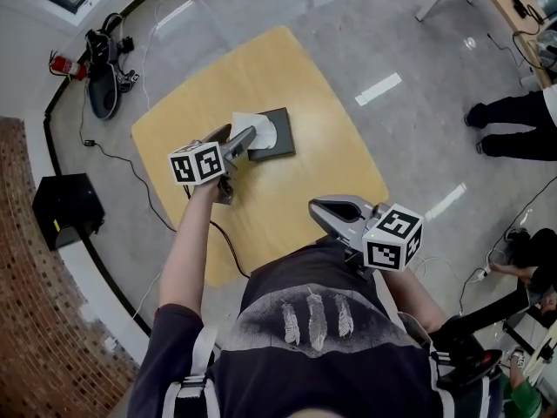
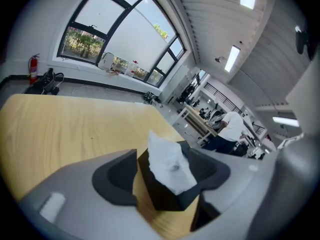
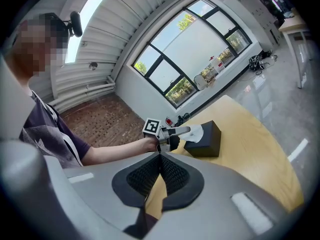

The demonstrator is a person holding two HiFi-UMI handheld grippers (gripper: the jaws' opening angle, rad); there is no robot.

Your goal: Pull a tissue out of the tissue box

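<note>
The tissue box (image 1: 280, 138) sits near the middle of the table (image 1: 287, 68), clear of every edge, with a white tissue (image 1: 258, 127) standing up from its top. The left gripper (image 1: 248, 138) is at the box's near-left side. In the head view it covers that side of the box and part of the tissue. The left gripper view shows what the head view hides: the jaws stand apart with the box and tissue between them, and neither pad presses on either. The right gripper (image 1: 318, 207) is held over the table's near edge, well apart from the box. Its own view shows the ribbed pads closed together with nothing between them, and beyond them a side view of the left gripper, its tips by the tissue; contact cannot be determined there. On the floor past the table's left edges are a black case (image 1: 65, 207), a cable (image 1: 130, 168), a pile of black gear (image 1: 103, 68) and a red fire extinguisher (image 1: 59, 64). A standing person's legs (image 1: 513, 124) appear past the far right edge.
</note>
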